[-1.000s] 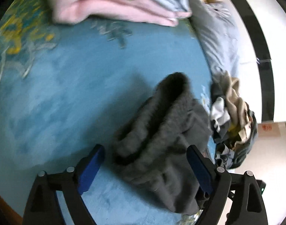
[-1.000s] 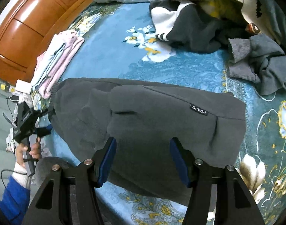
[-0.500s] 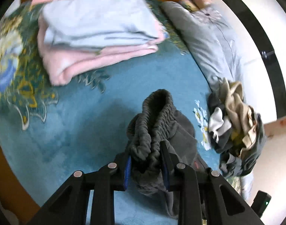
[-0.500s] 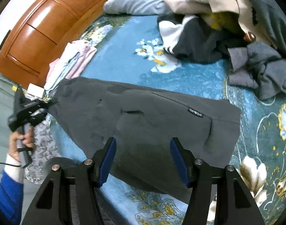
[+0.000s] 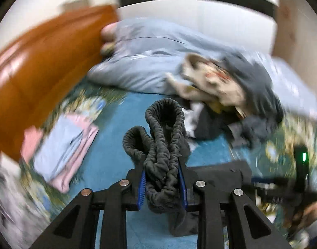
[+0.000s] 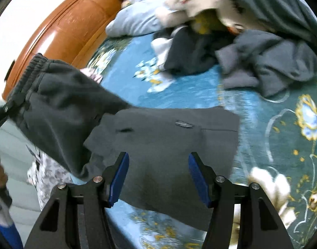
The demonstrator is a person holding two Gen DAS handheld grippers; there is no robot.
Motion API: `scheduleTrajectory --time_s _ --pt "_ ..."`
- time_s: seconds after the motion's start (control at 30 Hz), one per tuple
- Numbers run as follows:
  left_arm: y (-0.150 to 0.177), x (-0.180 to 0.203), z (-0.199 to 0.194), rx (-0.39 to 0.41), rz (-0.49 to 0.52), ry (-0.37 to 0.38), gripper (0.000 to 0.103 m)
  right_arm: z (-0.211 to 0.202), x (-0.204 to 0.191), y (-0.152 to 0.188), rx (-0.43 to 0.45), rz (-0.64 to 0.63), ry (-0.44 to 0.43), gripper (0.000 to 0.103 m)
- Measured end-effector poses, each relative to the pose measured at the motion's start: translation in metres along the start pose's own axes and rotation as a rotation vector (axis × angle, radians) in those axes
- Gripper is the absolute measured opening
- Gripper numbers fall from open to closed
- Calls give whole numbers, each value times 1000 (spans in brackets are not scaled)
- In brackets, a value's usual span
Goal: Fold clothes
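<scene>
A pair of dark grey sweatpants [image 6: 158, 141] lies partly folded on the blue floral bedspread [image 6: 283, 128]. My left gripper [image 5: 161, 183] is shut on the pants' elastic waistband [image 5: 162, 145] and holds it lifted above the bed. In the right wrist view the waistband end [image 6: 36, 72] hangs raised at the left. My right gripper [image 6: 158, 176] is open and hovers just above the lower part of the pants, its blue pads apart and holding nothing.
A folded pink and light-blue stack [image 5: 63, 147] lies at the left by the wooden headboard [image 5: 40, 66]. A pile of unfolded clothes [image 5: 231, 95] and a grey-blue duvet [image 5: 150, 62] lie at the back. More grey garments [image 6: 266, 62] lie at the right.
My left gripper closed on the waistband, then lifted it up off the bed and tilted upward toward the headboard. My right gripper stayed open over the pants.
</scene>
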State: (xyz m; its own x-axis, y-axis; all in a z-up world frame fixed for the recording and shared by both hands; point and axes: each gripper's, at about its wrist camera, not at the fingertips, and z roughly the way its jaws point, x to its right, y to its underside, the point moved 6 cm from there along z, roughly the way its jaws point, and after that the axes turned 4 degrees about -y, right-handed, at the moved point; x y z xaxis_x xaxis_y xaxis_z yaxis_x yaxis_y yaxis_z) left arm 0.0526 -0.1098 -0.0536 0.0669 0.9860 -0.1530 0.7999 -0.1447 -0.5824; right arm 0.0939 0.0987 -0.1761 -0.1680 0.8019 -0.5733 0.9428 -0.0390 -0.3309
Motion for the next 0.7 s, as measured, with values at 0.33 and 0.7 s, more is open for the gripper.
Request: scheduleTrajectory --time_s 0.33,0.7 --pt "32 163 40 -48 319 -154 32 -35 89 14 47 150 47 61" --pt "40 181 13 -78 73 404 67 -40 115 23 8 158 84 61"
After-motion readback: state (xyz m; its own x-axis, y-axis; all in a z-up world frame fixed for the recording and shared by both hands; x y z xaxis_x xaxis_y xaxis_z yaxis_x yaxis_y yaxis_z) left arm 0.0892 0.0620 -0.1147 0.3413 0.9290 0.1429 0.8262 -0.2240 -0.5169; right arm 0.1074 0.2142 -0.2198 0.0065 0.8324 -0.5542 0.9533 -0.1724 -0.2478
